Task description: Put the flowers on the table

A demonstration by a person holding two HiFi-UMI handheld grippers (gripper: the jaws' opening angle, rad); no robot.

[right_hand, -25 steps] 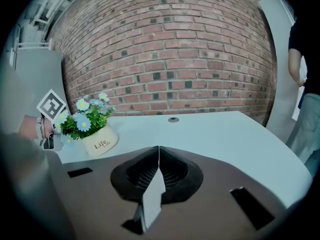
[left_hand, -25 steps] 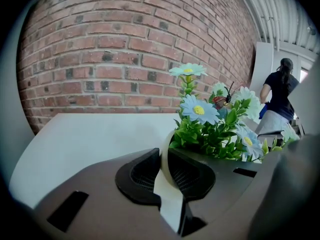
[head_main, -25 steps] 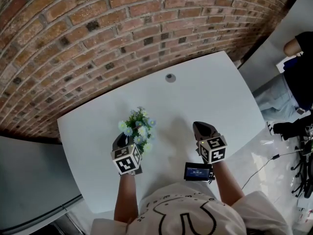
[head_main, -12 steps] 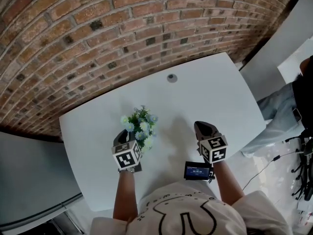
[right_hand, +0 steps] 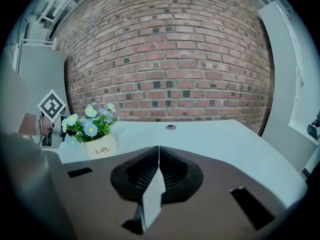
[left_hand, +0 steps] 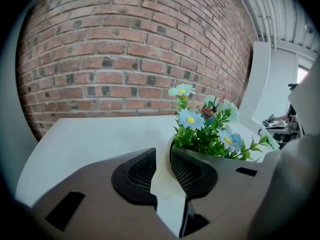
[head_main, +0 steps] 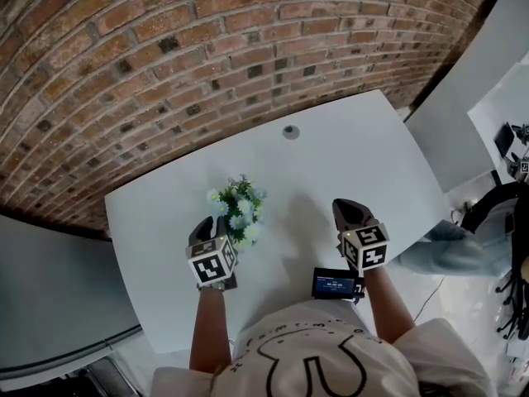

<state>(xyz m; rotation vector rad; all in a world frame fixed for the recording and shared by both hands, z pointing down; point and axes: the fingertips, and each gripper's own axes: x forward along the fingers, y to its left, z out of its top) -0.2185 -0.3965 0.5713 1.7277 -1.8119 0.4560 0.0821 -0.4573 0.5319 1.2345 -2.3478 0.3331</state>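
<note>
A small white pot of blue and white flowers (head_main: 238,213) stands on the white table (head_main: 355,151), left of the middle. In the right gripper view the flower pot (right_hand: 100,146) rests on the tabletop and shows the print "Life". My left gripper (head_main: 212,225) is at the pot's near left side. In the left gripper view the pot's white rim (left_hand: 172,151) runs between the pads, so the left gripper (left_hand: 163,153) is shut on it. My right gripper (head_main: 342,206) hovers over bare table to the right of the pot. The right gripper (right_hand: 159,148) is shut with nothing in it.
A brick wall (head_main: 165,48) runs behind the table's far edge. A round grommet (head_main: 290,131) sits near that edge. A white partition (head_main: 471,81) stands to the right. A small screen device (head_main: 335,285) hangs at the table's near edge. Part of a person (head_main: 446,251) is at right.
The person at the right has moved away toward the lower right. Both grippers and the flower pot have stayed almost where they were.
</note>
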